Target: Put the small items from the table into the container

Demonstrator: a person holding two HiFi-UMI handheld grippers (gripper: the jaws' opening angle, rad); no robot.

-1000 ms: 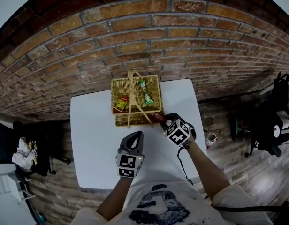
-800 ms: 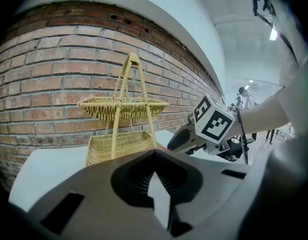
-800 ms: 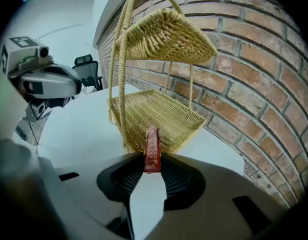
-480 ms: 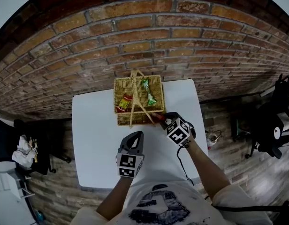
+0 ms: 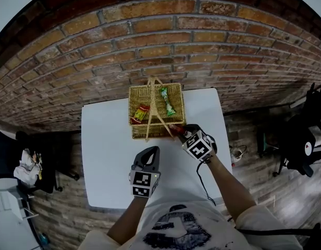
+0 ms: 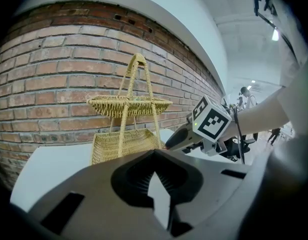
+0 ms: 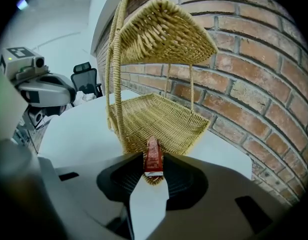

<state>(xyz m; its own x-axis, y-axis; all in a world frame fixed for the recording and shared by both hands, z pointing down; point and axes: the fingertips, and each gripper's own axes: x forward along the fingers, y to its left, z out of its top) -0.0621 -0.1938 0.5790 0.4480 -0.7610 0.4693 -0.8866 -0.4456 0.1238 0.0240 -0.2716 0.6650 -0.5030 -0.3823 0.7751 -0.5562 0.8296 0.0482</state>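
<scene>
A two-tier wicker basket (image 5: 155,111) with a tall handle stands at the back of the white table (image 5: 108,155); its top tier holds a green packet (image 5: 166,102) and a red-yellow packet (image 5: 139,113). My right gripper (image 5: 177,130) hangs at the basket's near right corner, shut on a small red snack bar (image 7: 152,157) that points at the lower tier (image 7: 159,116). My left gripper (image 5: 150,153) stays shut and empty over the table, nearer me than the basket (image 6: 126,129). The right gripper (image 6: 175,139) shows from the side in the left gripper view.
A brick wall (image 5: 150,40) runs right behind the table. Dark office chairs (image 5: 301,134) and a small cup (image 5: 235,152) sit on the floor to the right. A dark chair with clutter (image 5: 27,171) stands on the left.
The basket and table sit slightly further right and lower in the head view as the head shifted. Both grippers have stayed almost in place.
</scene>
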